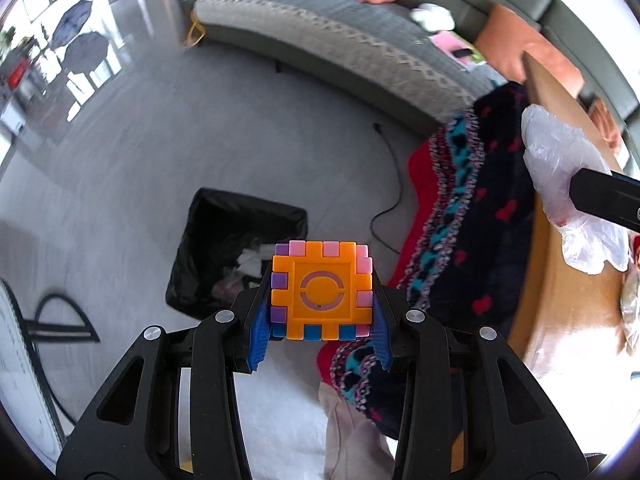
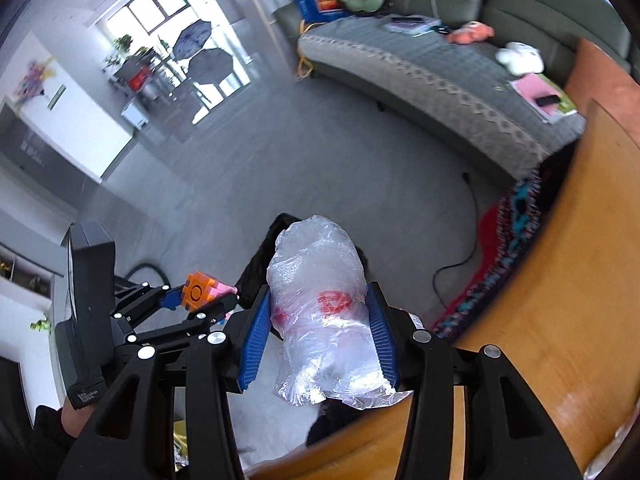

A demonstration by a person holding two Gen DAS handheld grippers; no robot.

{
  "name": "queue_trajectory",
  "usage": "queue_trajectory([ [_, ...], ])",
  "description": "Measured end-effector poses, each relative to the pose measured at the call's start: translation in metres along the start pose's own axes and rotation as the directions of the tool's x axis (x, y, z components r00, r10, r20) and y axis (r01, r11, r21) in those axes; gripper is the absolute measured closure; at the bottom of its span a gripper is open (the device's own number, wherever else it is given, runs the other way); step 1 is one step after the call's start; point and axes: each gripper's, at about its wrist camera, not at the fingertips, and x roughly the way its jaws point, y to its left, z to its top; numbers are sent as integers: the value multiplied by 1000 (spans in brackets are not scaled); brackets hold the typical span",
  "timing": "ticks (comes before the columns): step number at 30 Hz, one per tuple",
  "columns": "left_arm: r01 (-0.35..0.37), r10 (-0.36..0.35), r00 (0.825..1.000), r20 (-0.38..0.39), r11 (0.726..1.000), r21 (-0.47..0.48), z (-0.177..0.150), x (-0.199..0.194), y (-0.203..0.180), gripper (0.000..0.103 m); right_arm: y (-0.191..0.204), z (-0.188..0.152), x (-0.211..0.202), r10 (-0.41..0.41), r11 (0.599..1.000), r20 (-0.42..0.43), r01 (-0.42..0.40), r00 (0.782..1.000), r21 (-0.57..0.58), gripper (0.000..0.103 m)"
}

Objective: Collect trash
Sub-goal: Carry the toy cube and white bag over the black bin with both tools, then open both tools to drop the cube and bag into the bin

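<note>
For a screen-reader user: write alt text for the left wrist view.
The left gripper clamps an orange toy cube with pink, purple and blue tabs above a black-lined trash bin on a grey floor. At right, a crumpled clear plastic bag hangs over a wooden table, beside a patterned blanket; a grey sofa stands behind.

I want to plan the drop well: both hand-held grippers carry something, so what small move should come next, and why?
Probably bring the right hand-held gripper on over the black trash bag. It is shut on a crumpled plastic bag, and the trash bag stands open on the floor, already holding paper, just beyond it.
</note>
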Motion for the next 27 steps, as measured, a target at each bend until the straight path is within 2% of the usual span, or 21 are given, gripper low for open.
queue_trajectory([
  [16,-64,59,998,-37,984,-164,-3,29,85,63,84,47,81,34,987,-122,-53,992,-153,54],
  [19,-90,82,995,-48,979,-183,0,33,99,62,99,60,96,50,981,-145,-76,988,-179,48],
  [20,-103,92,994,-66,978,-184,2,36,104,43,104,65,99,31,982,-136,-56,990,-182,39],
  [21,-127,114,990,-81,975,-180,4,38,107,9,107,68,100,28,982,-127,-51,991,-180,33],
  [23,-194,186,981,-64,966,-172,7,33,112,6,110,72,101,42,982,-120,-63,992,-176,32],
  [27,-184,178,983,-50,964,-194,9,27,120,6,109,74,103,47,982,-123,-68,991,-174,32],
])
